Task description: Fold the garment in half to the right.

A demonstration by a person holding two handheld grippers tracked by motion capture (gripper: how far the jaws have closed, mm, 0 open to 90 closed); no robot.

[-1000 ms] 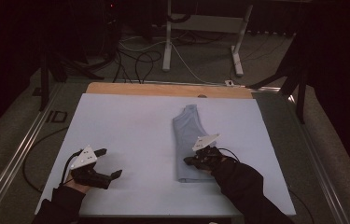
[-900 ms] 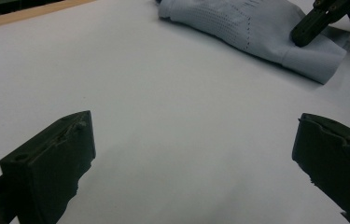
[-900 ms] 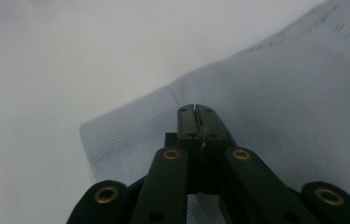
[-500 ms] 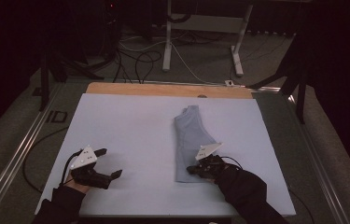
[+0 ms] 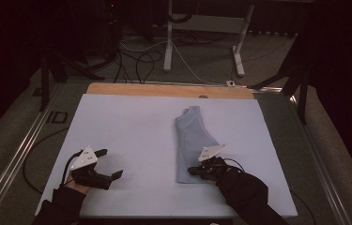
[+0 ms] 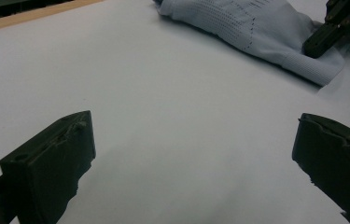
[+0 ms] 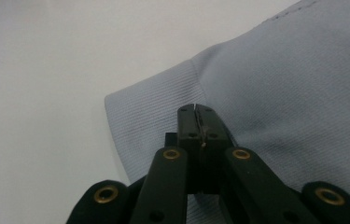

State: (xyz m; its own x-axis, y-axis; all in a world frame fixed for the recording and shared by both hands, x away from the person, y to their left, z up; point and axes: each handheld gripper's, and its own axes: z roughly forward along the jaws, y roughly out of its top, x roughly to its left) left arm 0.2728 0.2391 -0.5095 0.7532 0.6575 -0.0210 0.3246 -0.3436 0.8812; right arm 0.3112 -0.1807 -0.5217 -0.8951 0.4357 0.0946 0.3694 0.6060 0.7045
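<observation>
Right gripper (image 7: 196,109), jaws closed at the ribbed hem of the garment (image 5: 193,140), with fabric capture unconfirmed; left gripper (image 5: 109,165), open, well apart: slippage is risked if lifted.

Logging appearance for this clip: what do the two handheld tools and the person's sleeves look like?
Both are black. The left tool and right tool each carry a light grey three-cornered plate on top. The right tool's linkage shows brass-coloured rivets. A dark cable trails from the left one. Both forearms wear dark sleeves.
</observation>
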